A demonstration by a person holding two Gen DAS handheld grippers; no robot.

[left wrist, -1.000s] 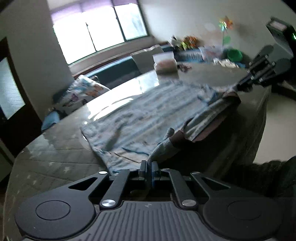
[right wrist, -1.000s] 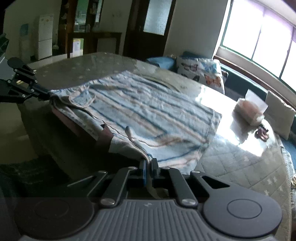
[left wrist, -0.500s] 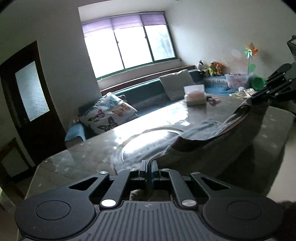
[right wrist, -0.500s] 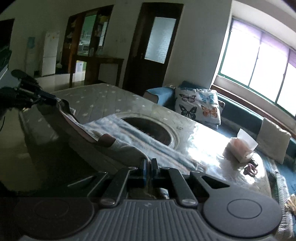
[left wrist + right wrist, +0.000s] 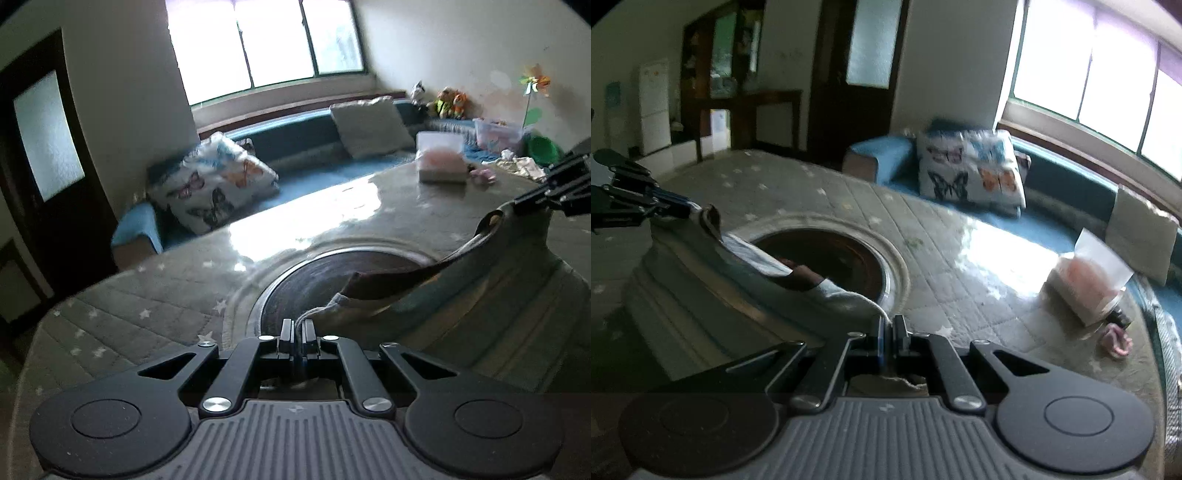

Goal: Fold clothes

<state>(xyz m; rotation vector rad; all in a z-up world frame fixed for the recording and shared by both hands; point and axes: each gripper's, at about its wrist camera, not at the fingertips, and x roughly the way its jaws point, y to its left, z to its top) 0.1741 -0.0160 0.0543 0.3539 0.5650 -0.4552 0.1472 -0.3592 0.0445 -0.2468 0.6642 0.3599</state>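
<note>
The surface [image 5: 140, 317], a large round table under a quilted, star-printed cover with a dark round inset [image 5: 831, 258] at its centre, lies ahead of and below both sets of jaws. The garment [image 5: 480, 295], a striped piece with a dark brown band at its edge, hangs off the surface, stretched between the two grippers; its lower part drops out of view below the jaws. The left gripper [image 5: 296, 330] has its jaws closed to a narrow slit on one corner of the garment, and the right gripper [image 5: 889, 328] has its jaws closed likewise on the opposite corner. In each wrist view the other gripper appears off to the side, level with the jaws. Judged step: the garment is lifted by its top edge, ready to be laid down or folded over. The next move calls for both grippers to travel forward together, keeping the edge taut and level, then lower it onto the surface. Beyond the jaws stand a window bench with a butterfly cushion [image 5: 214, 188], and on the far surface a tissue box [image 5: 1089, 280].
</note>
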